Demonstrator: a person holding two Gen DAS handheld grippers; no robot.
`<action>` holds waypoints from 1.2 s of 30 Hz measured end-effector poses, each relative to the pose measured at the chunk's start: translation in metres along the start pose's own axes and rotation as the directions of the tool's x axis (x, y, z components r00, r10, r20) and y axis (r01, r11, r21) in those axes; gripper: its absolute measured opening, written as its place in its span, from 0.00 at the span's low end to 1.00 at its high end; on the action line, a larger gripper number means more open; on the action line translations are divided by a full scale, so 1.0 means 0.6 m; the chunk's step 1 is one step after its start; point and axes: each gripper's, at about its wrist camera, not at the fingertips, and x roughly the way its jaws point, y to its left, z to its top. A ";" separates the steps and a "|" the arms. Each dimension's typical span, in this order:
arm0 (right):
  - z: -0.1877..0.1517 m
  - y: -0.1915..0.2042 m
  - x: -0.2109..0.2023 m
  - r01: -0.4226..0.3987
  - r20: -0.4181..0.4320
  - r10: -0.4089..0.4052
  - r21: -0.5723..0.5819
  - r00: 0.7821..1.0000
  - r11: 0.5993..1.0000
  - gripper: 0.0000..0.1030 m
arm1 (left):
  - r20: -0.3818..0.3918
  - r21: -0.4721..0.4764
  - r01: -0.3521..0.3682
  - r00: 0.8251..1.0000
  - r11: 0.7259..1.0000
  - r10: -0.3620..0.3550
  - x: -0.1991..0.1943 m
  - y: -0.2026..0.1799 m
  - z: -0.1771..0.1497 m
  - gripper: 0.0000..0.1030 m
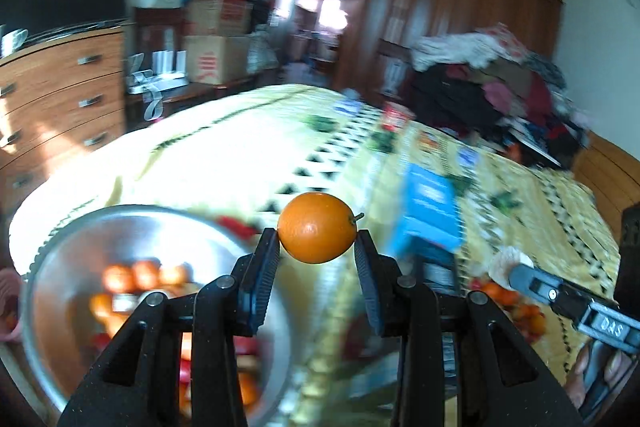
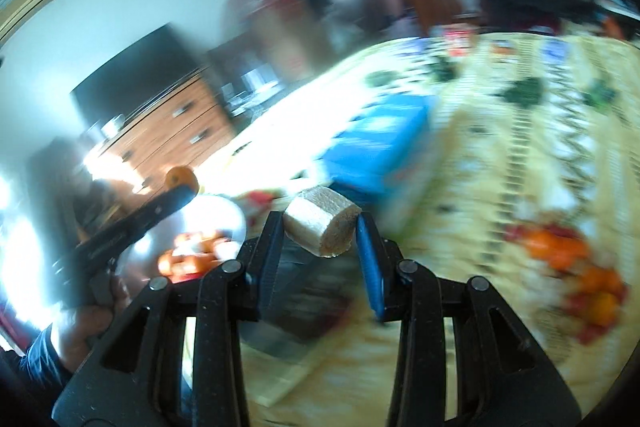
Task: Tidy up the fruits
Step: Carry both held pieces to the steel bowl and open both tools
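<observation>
My left gripper (image 1: 317, 241) is shut on a small orange (image 1: 317, 227) with a short stem, held in the air above the bed, just right of a steel bowl (image 1: 72, 255) that holds several oranges and red fruits. My right gripper (image 2: 320, 231) is shut on a pale beige cylinder-shaped piece (image 2: 322, 223) with a grainy cut end. The right gripper also shows in the left wrist view (image 1: 516, 273). The left gripper with its orange shows in the right wrist view (image 2: 182, 183). A loose pile of oranges and red fruits (image 2: 572, 267) lies on the bedspread at the right.
A blue box (image 1: 430, 211) lies on the yellow patterned bedspread (image 1: 200, 155) beyond the grippers. A dark flat object (image 2: 308, 303) lies under the right gripper. A wooden dresser (image 1: 60, 87) stands left, a clothes pile (image 1: 500, 87) at the far right.
</observation>
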 end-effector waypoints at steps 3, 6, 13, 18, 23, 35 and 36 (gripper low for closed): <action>-0.003 0.071 0.072 -0.059 -0.066 0.057 -0.026 0.996 0.998 0.37 | -0.030 -0.045 -0.093 0.995 0.995 0.092 0.004 0.082 -0.003 0.38; -0.017 0.145 0.139 -0.103 -0.138 0.093 -0.067 0.986 0.992 0.37 | -0.122 -0.099 -0.161 0.981 0.982 0.149 0.031 0.153 -0.026 0.38; -0.037 0.218 0.223 -0.142 -0.250 0.118 -0.080 0.961 0.987 0.37 | -0.238 -0.139 -0.181 0.960 0.974 0.144 0.060 0.216 -0.081 0.38; -0.038 0.222 0.248 -0.131 -0.286 0.104 -0.078 0.953 0.988 0.37 | -0.250 -0.143 -0.160 0.961 0.977 0.121 0.063 0.220 -0.084 0.38; -0.036 0.240 0.251 -0.120 -0.284 0.095 -0.071 0.954 0.990 0.39 | -0.248 -0.147 -0.147 0.963 0.978 0.107 0.061 0.219 -0.078 0.48; -0.029 0.191 0.006 0.035 0.076 -0.023 -0.162 0.997 0.986 0.69 | -0.073 -0.147 -0.104 0.993 0.984 0.094 -0.018 0.167 -0.023 0.64; -0.046 0.167 -0.028 0.095 0.116 -0.077 -0.160 0.990 0.983 0.78 | -0.036 -0.114 -0.070 0.997 0.991 0.067 -0.031 0.137 -0.015 0.64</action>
